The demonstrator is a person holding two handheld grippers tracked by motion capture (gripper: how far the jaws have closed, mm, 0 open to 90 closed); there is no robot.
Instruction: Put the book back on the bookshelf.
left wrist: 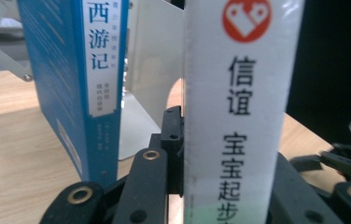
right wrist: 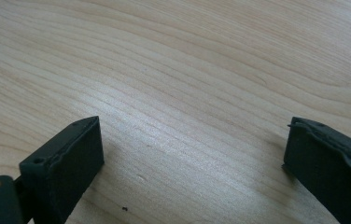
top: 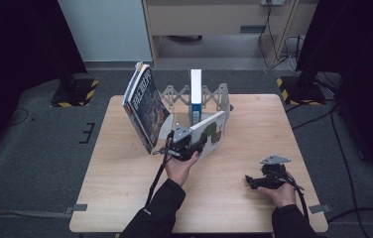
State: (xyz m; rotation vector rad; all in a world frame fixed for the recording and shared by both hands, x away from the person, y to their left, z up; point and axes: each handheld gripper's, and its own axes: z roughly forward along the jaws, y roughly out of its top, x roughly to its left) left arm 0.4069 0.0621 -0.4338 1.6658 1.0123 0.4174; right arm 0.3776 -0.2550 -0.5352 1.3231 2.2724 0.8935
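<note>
left tool (top: 198, 144) clamped on a white book (top: 211, 134), jaws pressing either side of its spine; book held tilted above the tabletop (top: 125, 183), just in front of the rack (top: 214, 96). blue book (top: 195, 94) stands upright in the rack; large comic book (top: 145, 106) leans left of the rack. right tool (top: 252, 181) rests on the tabletop, well right of the rack, jaws apart, holding nothing.
</note>
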